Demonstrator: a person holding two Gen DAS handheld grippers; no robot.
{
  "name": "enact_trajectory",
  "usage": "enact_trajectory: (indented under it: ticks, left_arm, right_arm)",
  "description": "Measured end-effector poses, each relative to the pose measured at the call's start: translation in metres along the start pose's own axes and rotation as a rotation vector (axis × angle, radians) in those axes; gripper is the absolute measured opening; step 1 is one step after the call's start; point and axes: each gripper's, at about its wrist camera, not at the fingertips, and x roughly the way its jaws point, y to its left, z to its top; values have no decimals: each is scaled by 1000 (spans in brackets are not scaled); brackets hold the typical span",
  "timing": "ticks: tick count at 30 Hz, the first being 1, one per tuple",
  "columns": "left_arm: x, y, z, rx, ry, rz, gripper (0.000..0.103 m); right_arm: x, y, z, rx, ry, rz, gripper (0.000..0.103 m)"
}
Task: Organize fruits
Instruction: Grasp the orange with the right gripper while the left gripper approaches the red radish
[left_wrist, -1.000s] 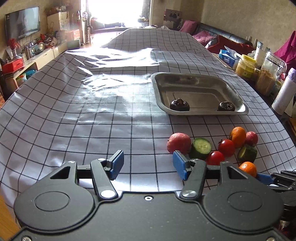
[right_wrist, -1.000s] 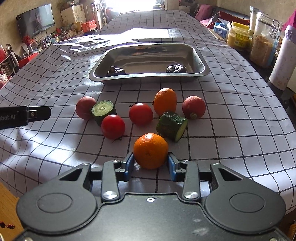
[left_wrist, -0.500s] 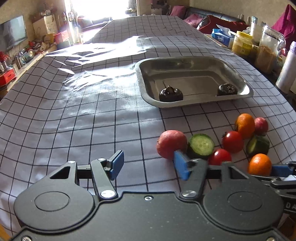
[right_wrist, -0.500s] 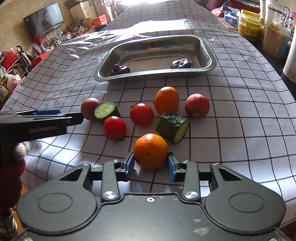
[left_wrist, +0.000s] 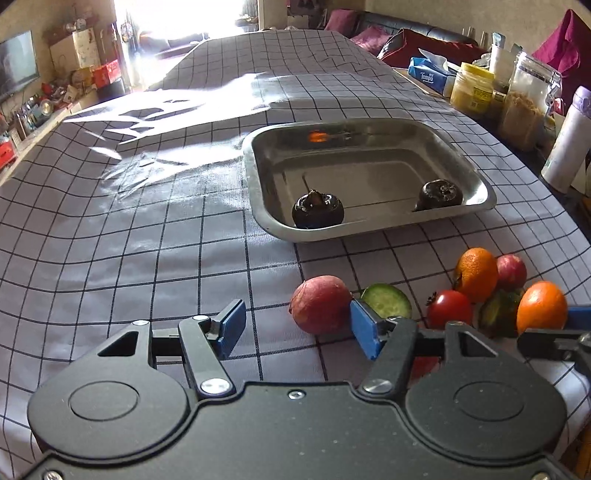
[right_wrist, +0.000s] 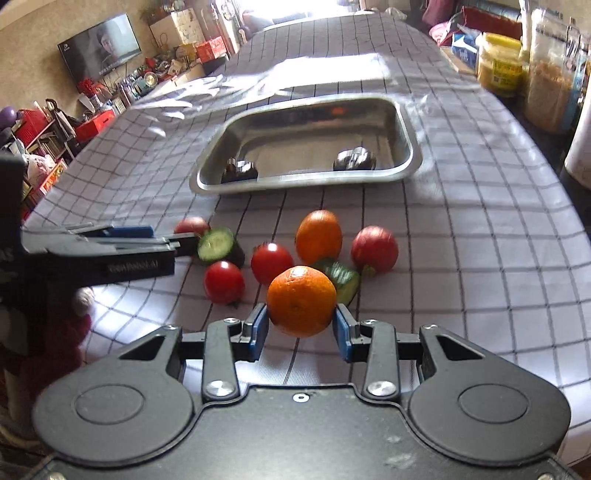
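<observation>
The left tool (left_wrist: 297, 328) is spread wide, its right pad just beside a reddish fruit (left_wrist: 320, 304) on the desk (left_wrist: 147, 229). Beyond lies a steel tray (right_wrist: 408, 133) holding two dark fruits. The right tool (right_wrist: 300, 328) is clamped on an orange (right_wrist: 301, 301), raised over the remaining fruits near the desk's near edge.

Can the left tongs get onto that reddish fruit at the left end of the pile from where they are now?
Probably yes. The left tongs are open, and the reddish fruit lies just ahead, against the right pad. The cucumber slice sits close beside it, so that pad may nudge it.
</observation>
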Motion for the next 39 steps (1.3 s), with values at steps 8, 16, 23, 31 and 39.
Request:
enact_trajectory:
  ticks: [8,16,23,31,39]
  left_arm:
    - [9,7,12,8,5,-47,70]
    - [16,27,15,18,98,-182,71]
    - [8,42,7,-8,197,-209,72]
    - [1,33,6,-38,153,-126,71]
    - [16,6,2,-49,126,-109,64]
  right_arm:
    - [5,-5,38,9,-45,-11,39]
    - [34,-13,69,65,-29,-5,39]
    - [46,-20,79,107,-35,-2,39]
    - [42,-24,77,118,-50,38,39]
    - [33,-23,64,69,-22,52,39]
